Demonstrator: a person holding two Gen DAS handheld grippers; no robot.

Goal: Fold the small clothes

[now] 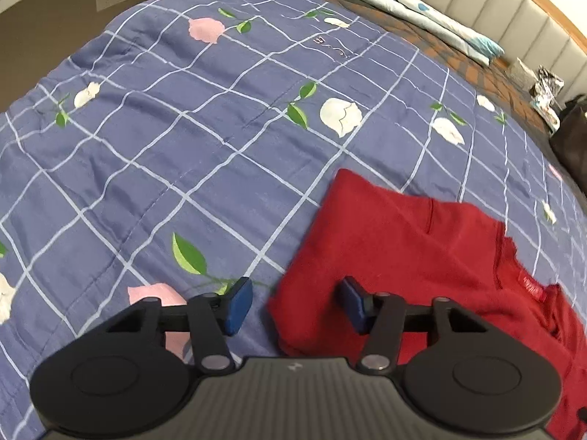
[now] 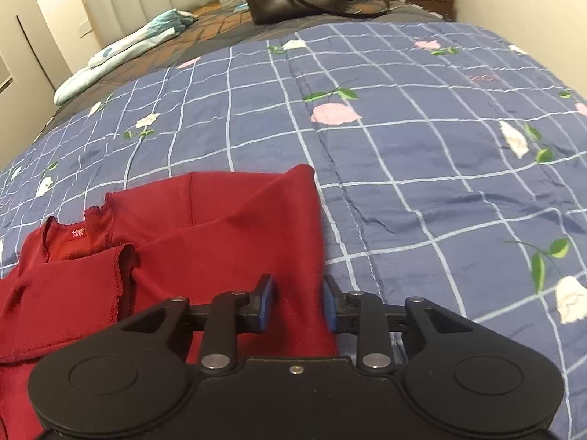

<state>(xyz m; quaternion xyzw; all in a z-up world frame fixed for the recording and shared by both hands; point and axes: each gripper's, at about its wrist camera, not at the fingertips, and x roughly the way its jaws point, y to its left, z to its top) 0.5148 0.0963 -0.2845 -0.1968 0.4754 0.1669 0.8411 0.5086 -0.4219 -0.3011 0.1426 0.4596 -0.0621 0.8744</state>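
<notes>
Left wrist view: the red garment lies on the bed, forward and to the right of the left tool, with its corner just between the blue pads.

Both tools are apart and hold nothing. Under the left tool the near corner of the garment reaches only as far as the right pad, while the left pad is over the blue checked quilt. In the right wrist view the right tool stands over the right edge of the same garment, the edge running away from the tool toward the far corner. I judge that the right tool is nearer to a good hold; the neck label lies far to its left.
</notes>
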